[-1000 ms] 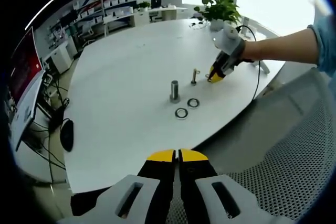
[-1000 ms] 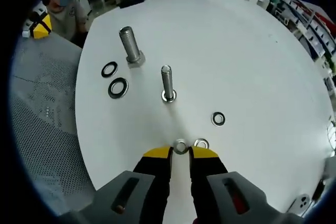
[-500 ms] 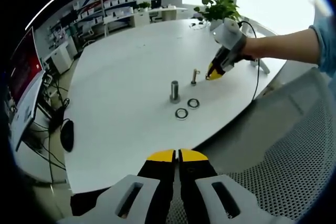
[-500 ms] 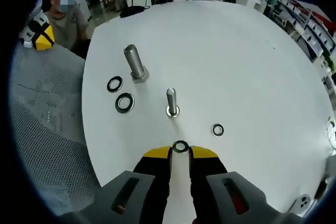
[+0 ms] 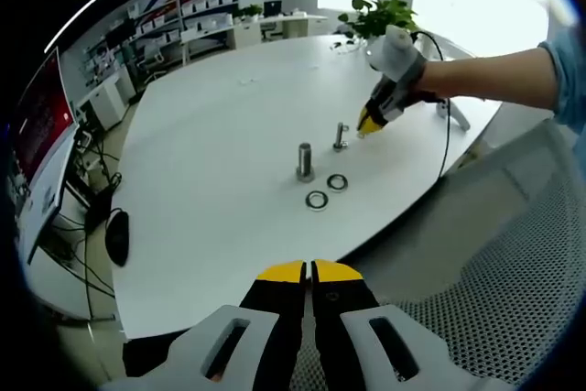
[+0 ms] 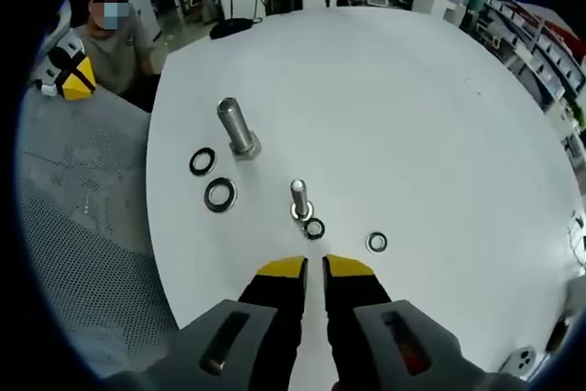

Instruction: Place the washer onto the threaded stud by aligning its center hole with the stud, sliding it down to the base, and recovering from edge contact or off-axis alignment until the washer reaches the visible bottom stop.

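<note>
A slim threaded stud (image 6: 298, 199) stands upright on the white table (image 6: 412, 107). A dark washer (image 6: 314, 228) lies against its base on the near side, not around the stud. My right gripper (image 6: 316, 267) hovers just short of that washer, its jaws a narrow gap apart with nothing between them. In the left gripper view the right gripper (image 5: 363, 127) hangs close beside the stud (image 5: 341, 137). My left gripper (image 5: 309, 272) is shut and empty, held back off the table's edge.
A thick bolt (image 6: 238, 127) stands left of the stud, with two larger washers (image 6: 202, 161) (image 6: 221, 194) beside it. Another small washer (image 6: 376, 243) lies to the right. A mesh chair (image 6: 82, 226) and a seated person (image 6: 114, 38) border the table.
The right gripper rose from the table with a washer and moved toward the stud. The washer has left the jaws and rests at the stud's base; the jaws have narrowed. The left gripper stayed still.
</note>
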Action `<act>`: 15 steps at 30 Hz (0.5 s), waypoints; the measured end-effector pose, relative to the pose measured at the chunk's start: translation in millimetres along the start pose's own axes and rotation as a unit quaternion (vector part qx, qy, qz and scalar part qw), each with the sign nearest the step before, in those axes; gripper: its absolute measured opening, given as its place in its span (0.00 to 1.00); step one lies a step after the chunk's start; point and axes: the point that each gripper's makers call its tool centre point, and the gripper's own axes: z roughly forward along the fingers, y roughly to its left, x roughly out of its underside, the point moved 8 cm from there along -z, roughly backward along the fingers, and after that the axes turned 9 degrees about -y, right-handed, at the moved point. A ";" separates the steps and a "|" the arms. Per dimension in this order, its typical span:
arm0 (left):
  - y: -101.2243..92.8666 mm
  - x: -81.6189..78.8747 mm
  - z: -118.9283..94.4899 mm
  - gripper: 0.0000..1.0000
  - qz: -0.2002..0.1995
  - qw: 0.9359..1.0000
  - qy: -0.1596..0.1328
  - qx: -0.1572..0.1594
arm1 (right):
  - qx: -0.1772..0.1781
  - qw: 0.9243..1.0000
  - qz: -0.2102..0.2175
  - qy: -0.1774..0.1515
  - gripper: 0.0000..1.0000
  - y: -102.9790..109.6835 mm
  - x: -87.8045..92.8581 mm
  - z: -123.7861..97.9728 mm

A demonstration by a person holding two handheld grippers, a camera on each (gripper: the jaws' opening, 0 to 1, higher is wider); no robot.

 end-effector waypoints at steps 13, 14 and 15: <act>-0.2 1.0 0.2 0.00 -0.002 1.000 0.006 0.001 | -0.030 0.999 -0.032 0.031 0.19 -3.7 -3.3 27.1; -0.2 1.1 0.2 0.00 -0.001 1.000 0.006 0.001 | -0.032 0.999 -0.032 0.030 0.20 -5.0 -4.1 28.8; -0.2 1.2 0.1 0.00 -0.002 1.000 0.007 0.001 | -0.033 0.999 -0.031 0.030 0.20 -5.4 -4.2 30.0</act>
